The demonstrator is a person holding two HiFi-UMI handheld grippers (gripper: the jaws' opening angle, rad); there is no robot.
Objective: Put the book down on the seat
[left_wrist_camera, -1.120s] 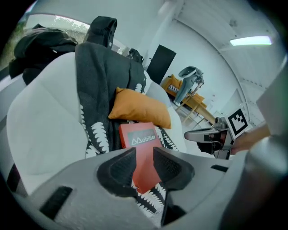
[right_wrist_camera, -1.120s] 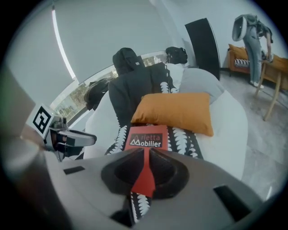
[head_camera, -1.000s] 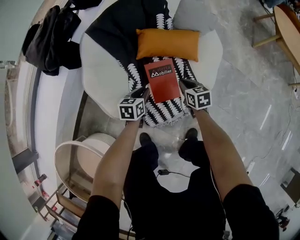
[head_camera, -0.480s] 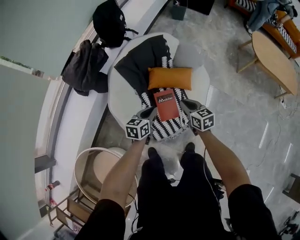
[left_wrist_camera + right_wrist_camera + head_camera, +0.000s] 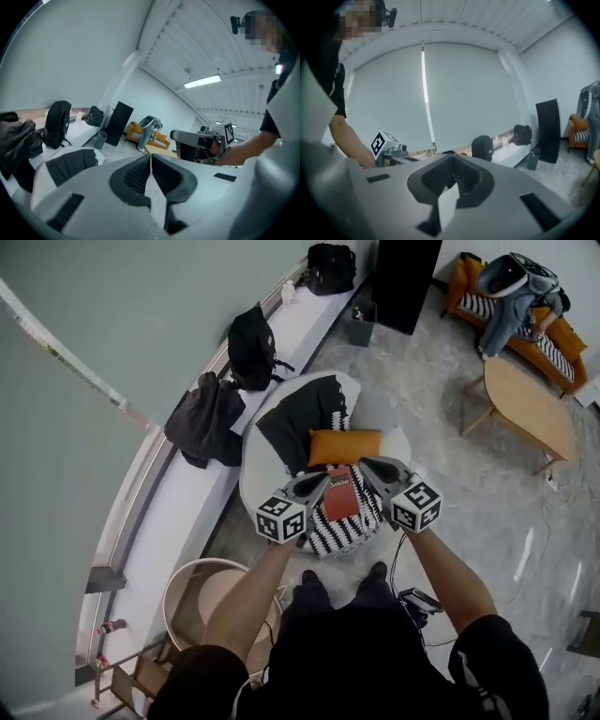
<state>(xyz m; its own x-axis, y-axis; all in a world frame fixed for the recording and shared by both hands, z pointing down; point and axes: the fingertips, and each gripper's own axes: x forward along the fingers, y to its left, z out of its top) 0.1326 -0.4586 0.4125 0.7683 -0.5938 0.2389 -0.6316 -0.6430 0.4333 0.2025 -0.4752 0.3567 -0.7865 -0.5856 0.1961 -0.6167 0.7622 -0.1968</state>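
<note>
From above, the head view takes in the seat (image 5: 255, 465), a pale round chair draped with a black-and-white throw (image 5: 339, 529). Neither gripper view shows any of it. Both look out level across the room, towards the wall, the ceiling and a tall black panel (image 5: 117, 123).

The gripper views do show the jaws plainly. The left gripper (image 5: 150, 158) has its two jaws pressed together with nothing between them, and so does the right gripper (image 5: 452, 161). Each view also catches the other gripper held up at about the same height.

The book (image 5: 339, 495) lies on the throw, just in front of an orange cushion (image 5: 345, 446). Its cover is red with pale lettering near the top that I cannot read. Both grippers hover above it, one on each side, and cover its edges in the head view. Neither one holds it.

To the left of the chair, a white ledge (image 5: 159, 521) runs along the window with dark bags (image 5: 208, 416) heaped on it. To the right and at the front, the grey marble floor (image 5: 469, 493) is open. A wooden coffee table (image 5: 525, 409) and an orange sofa (image 5: 562, 334) stand well apart from the chair.
</note>
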